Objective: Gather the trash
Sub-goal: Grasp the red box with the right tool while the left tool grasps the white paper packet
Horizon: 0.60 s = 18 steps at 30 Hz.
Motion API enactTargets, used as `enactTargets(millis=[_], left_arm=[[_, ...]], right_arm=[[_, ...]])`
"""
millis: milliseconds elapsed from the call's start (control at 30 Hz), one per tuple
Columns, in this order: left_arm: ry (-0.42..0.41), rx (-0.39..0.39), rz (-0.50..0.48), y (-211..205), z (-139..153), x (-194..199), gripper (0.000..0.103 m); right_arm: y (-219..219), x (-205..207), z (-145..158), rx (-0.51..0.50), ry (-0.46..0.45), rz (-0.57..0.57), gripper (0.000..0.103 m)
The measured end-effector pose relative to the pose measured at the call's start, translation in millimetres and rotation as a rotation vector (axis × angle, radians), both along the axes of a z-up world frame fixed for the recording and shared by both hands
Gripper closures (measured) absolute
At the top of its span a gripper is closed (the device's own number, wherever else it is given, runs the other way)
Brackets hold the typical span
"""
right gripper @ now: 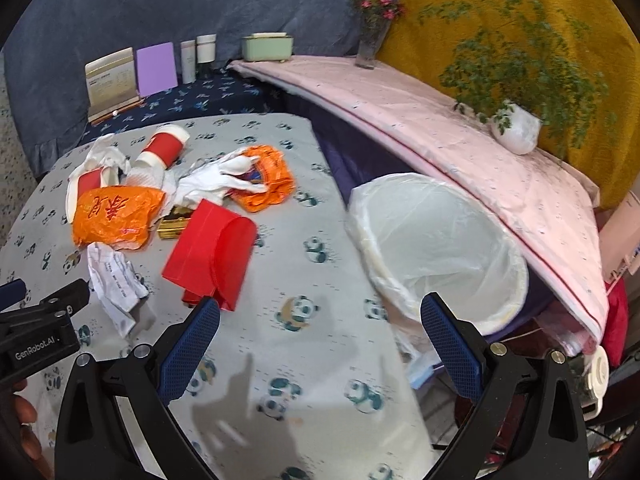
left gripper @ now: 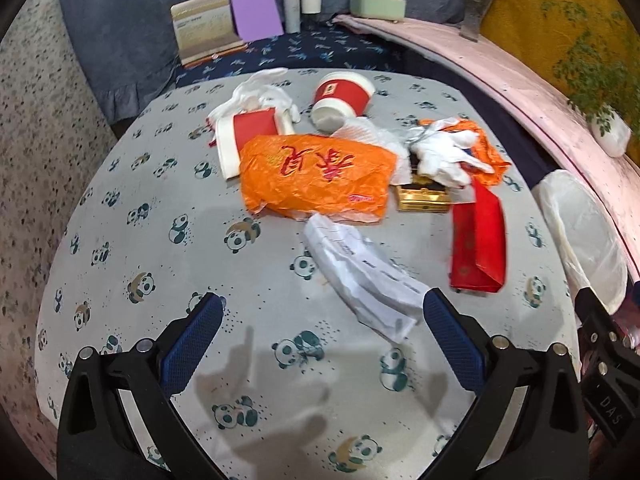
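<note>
Barely begun, by the look of it: trash bin beside the table seemingly empty, though its bottom was poorly seen. Orange bag, red cup, white gloves, red packet and crumpled paper all left on the table. Left gripper spread wide, holding nothing, right finger beside the paper. Right gripper likewise wide, empty.
</note>
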<state>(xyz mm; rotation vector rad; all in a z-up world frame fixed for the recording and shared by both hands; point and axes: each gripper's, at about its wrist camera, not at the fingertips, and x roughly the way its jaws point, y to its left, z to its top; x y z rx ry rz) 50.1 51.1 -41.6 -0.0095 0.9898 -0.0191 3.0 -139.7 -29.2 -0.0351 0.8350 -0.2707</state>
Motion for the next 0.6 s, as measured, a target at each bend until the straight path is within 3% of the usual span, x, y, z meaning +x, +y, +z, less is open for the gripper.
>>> enactTargets(millis=[400, 533, 600], left_arm=[[0.128, -0.109, 0.062, 7.4, -37.2, 47.9, 0.009], [0.184, -0.136, 0.034, 4.8, -52.9, 56.8, 0.03], [0.159, -0.122, 0.029, 6.3, -51.0, 54.5, 0.045]], right_arm=[[25.2, 57.4, -17.8, 0.064, 0.009, 0.065, 0.007], [27.2, 70.1, -24.2, 0.1, 0.021, 0.07, 0.007], [28.8, 74.8, -29.2, 0.117, 0.031, 0.075, 0.007]])
